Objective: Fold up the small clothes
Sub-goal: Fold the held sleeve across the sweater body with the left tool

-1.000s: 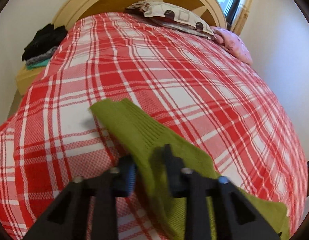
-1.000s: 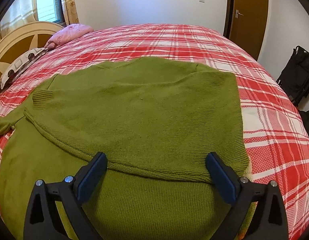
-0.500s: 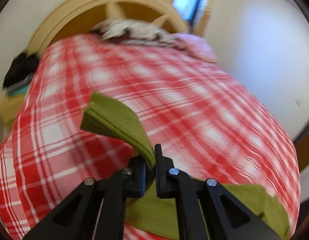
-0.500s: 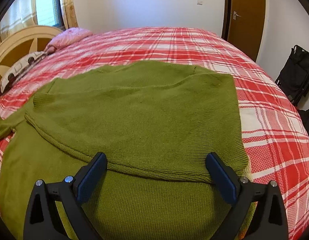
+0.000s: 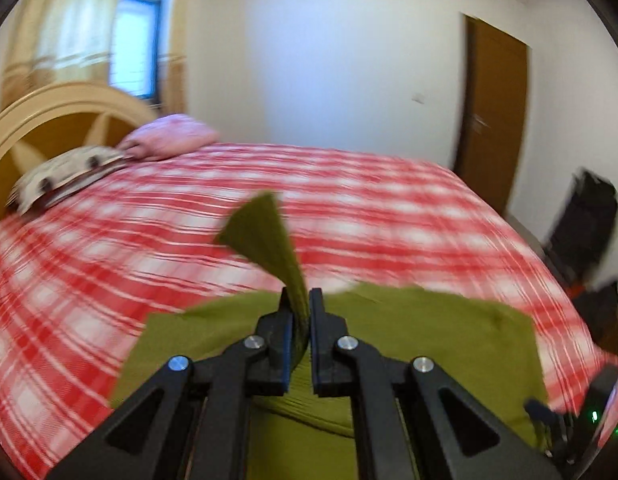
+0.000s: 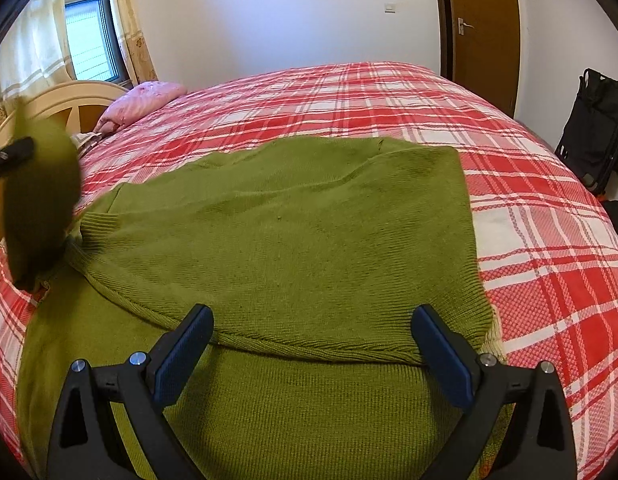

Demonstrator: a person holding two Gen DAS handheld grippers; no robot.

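While the left gripper [image 5: 297,307] pinches the green sweater's [image 6: 293,224] sleeve [image 5: 267,236], the right gripper [image 6: 312,347] hangs wide open, empty. No writing shows.

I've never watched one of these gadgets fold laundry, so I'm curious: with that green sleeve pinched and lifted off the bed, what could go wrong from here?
1. The left gripper pinches only a narrow strip of the sleeve; the knit might slip out mid-swing.
2. Pulling the sleeve could drag the green sweater, undoing the fold already lying across its body.
3. The right gripper hovers open over the folded edge and pins nothing, so the cloth may shift on the plaid bedspread.
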